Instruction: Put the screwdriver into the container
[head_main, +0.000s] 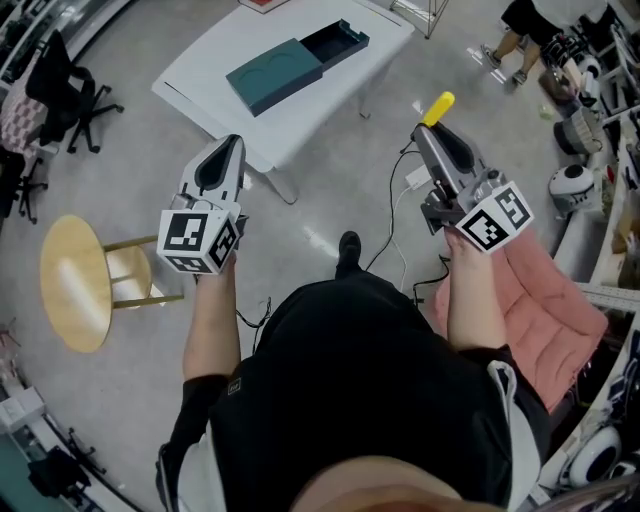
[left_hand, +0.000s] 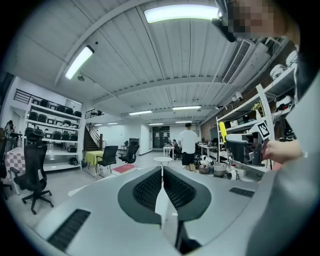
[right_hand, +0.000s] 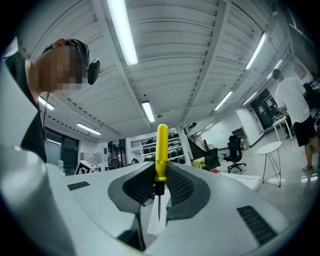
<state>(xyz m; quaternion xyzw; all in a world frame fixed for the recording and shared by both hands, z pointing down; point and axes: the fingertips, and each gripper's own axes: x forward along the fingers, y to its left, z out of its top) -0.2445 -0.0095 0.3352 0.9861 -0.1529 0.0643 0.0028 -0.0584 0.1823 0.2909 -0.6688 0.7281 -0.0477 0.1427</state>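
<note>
My right gripper (head_main: 432, 128) is shut on a screwdriver (head_main: 437, 106) whose yellow handle sticks out past the jaw tips. In the right gripper view the screwdriver (right_hand: 161, 150) stands upright between the jaws of the right gripper (right_hand: 160, 172), its metal shaft pointing back toward the camera. My left gripper (head_main: 230, 150) is shut with nothing in it; in the left gripper view the left gripper (left_hand: 162, 174) has its pads meeting. The container (head_main: 292, 66), a dark teal box with an open end, lies on the white table (head_main: 215, 62) ahead, well beyond both grippers. Both grippers are raised and point toward the ceiling.
A round wooden stool (head_main: 74, 281) stands at the left and a pink cushioned seat (head_main: 556, 312) at the right. A black office chair (head_main: 62, 88) is at the far left. Cables (head_main: 400, 225) trail on the floor. A person (left_hand: 188, 144) stands in the distance.
</note>
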